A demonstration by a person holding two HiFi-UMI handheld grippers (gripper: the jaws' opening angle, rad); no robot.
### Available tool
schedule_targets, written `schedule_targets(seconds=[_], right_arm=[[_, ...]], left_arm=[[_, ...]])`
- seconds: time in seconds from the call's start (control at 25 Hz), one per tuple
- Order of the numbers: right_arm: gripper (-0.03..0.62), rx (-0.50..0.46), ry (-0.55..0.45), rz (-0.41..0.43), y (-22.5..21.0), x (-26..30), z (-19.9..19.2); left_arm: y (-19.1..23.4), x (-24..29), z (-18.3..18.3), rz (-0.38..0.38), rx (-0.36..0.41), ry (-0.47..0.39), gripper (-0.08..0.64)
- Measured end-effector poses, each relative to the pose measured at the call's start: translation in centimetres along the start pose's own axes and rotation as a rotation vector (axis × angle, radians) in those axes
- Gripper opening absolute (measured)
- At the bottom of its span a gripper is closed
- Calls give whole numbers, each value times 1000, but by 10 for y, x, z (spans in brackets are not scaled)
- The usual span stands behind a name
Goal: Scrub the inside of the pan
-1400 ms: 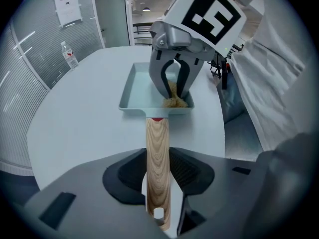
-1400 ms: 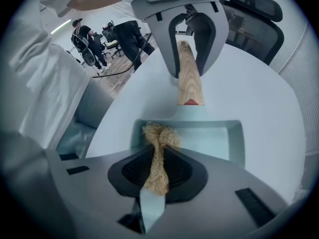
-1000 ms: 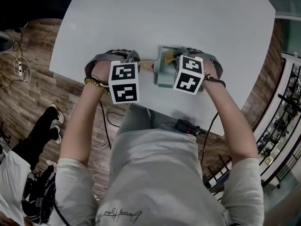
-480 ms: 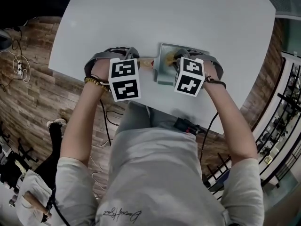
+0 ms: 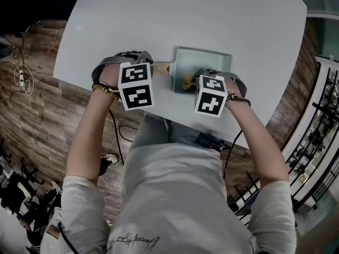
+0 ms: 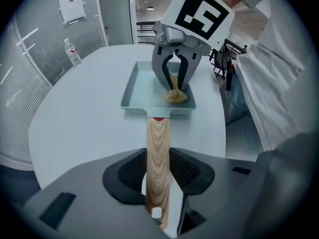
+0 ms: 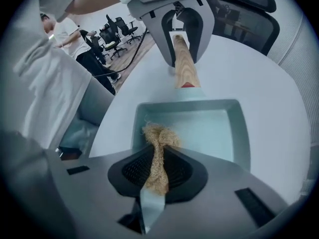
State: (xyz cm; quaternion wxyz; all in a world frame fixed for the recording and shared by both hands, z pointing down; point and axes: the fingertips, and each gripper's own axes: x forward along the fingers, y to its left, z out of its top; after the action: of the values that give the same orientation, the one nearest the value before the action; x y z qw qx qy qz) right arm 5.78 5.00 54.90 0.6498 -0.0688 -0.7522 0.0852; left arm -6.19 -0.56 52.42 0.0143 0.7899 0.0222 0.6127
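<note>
A pale teal rectangular pan [image 5: 207,62] with a wooden handle [image 5: 159,69] lies on the white table. My left gripper [image 5: 141,66] is shut on that handle [image 6: 158,148], its jaws clamping the wood on both sides. My right gripper [image 5: 194,82] is shut on a tan fibrous scrubber [image 7: 158,156], which it presses onto the pan floor [image 7: 212,128] by the near wall, at the handle end. From the left gripper view, the scrubber [image 6: 175,95] sits under the right gripper [image 6: 175,83] inside the pan [image 6: 142,91].
The pan lies close to the table's near edge [image 5: 175,121]. A water bottle [image 6: 73,52] stands at the far side of the table. An office chair [image 7: 249,1] sits beyond the table, and a person [image 7: 89,54] stands further off.
My right gripper has dragged the scrubber from the far part of the pan toward the near wall, baring most of the pan floor. The left gripper has kept still on the handle.
</note>
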Motion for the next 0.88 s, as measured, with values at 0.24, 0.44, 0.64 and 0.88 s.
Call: schedule_targets(seconds=[0.24,0.44,0.64,0.88], right_arm=[[72,-43,27,27,9,2,-3],[72,-52,24,-85,-23,-5,-5],[74,-19,12,-151,-60,-14,-12],[74,-3,6,-190,-82,-22,-12]], left_arm=[[-3,2,0,-4,14,5,149],[-3,-2,-1,-13,29,-1,149],[-6,-3,2,-19,39,-2,149],[-7,-5,2,-18,36,-6,149]])
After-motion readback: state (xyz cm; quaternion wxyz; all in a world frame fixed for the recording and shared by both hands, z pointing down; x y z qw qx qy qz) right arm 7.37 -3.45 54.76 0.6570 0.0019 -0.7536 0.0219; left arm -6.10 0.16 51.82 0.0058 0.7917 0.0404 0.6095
